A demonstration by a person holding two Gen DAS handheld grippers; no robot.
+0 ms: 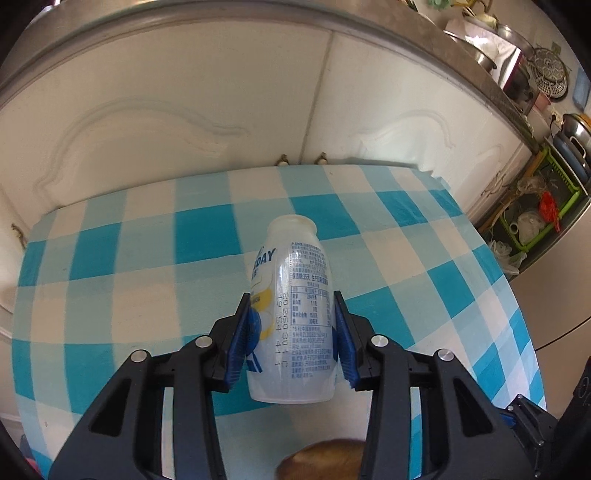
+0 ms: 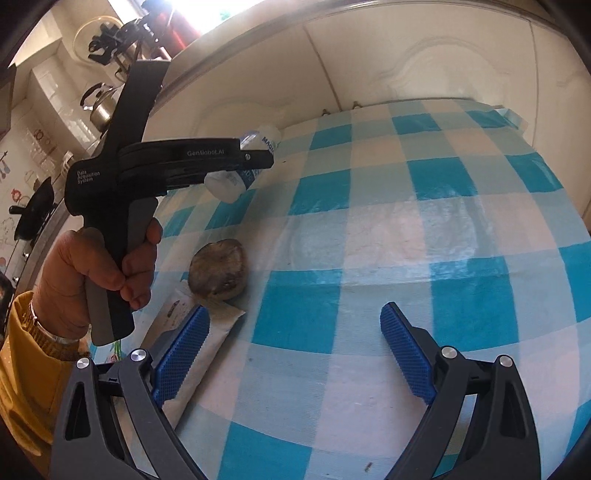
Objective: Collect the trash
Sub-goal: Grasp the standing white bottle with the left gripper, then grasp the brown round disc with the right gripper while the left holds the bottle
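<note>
Left gripper (image 1: 291, 332) is clamped on the empty plastic bottle (image 1: 293, 310), blue pads pressed to both sides, bottle lifted clear above the checkered tablecloth (image 1: 147, 258). Right gripper (image 2: 295, 354) hangs over the cloth with jaws spread wide, holding nothing. A brown lump (image 2: 218, 273) rests on a flattened wrapper (image 2: 195, 332) by its left finger.

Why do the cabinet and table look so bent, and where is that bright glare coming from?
Left wrist view: the fisheye lens bows the countertop edge and checked tablecloth; the bottle stays sharp. Right wrist view: the window is blown out white, and sheen washes out the tablecloth's middle.
</note>
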